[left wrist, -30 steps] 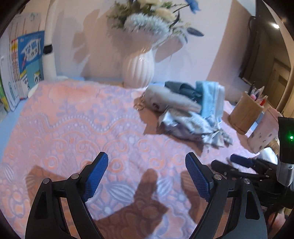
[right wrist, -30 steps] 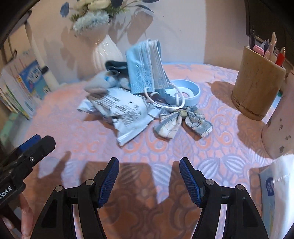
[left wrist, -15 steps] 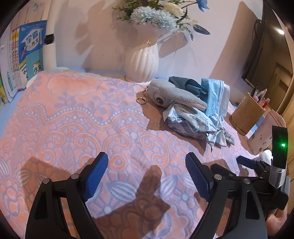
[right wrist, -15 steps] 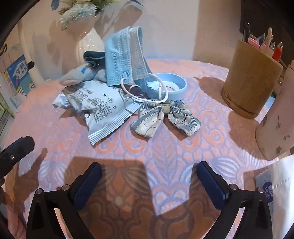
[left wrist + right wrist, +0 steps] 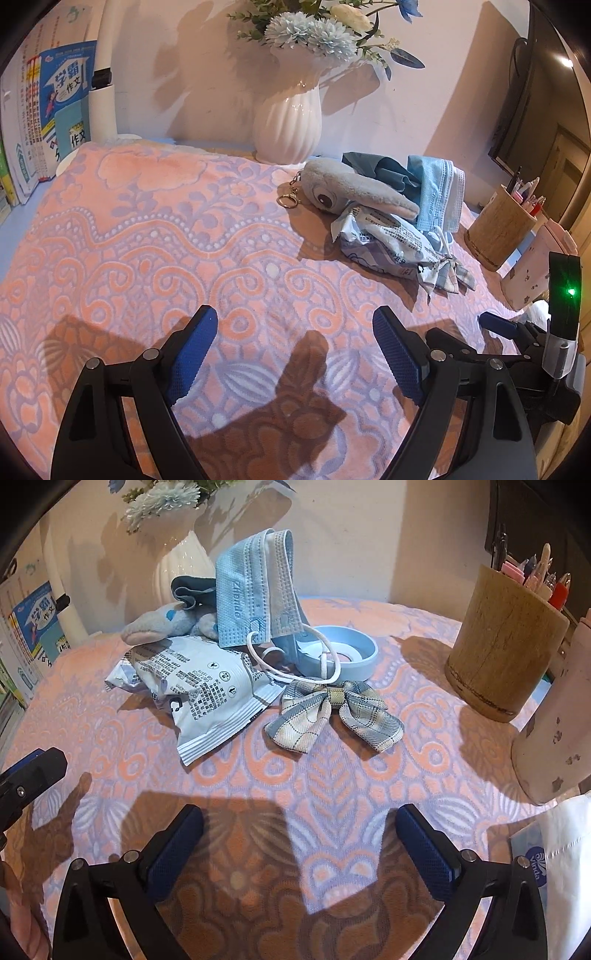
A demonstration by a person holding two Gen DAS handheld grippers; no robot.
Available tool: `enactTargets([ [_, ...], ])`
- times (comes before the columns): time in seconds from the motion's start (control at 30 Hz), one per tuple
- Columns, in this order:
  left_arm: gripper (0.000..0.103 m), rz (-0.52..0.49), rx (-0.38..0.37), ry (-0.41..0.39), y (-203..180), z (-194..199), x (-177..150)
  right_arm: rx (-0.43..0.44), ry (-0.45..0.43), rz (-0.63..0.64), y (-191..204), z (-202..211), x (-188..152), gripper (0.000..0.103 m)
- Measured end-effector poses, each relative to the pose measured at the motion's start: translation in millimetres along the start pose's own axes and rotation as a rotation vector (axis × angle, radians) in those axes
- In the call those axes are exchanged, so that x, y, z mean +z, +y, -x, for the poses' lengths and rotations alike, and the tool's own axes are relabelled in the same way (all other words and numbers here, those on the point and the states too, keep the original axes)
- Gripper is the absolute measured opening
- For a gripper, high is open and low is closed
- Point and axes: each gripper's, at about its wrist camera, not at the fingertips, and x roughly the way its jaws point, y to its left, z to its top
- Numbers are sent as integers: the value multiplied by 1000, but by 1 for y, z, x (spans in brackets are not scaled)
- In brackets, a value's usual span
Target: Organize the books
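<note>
Our right gripper point(image 5: 299, 845) has just been spreading its jaws, now at their widest with nothing between them; our left gripper point(image 5: 293, 354) stands wide and empty too; so we judge no book is taken yet. The books point(image 5: 48, 122) stand upright at the far left edge, well apart from both. We count one vase point(image 5: 286, 122), one pen holder point(image 5: 504, 646), one bow point(image 5: 332, 714); the books we cannot count exactly.

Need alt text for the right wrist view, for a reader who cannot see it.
The open, empty right tongs hover over a pink patterned cloth. Beyond them lie a plaid bow, a printed packet, a blue face mask and a plush toy, with a wooden pen holder at right and books far left.
</note>
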Motion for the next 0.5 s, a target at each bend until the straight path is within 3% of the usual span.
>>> enactTargets([
  [0.5,85,26,-18,13,4,-2,0,1,-1,1,-1,-2,3,103],
])
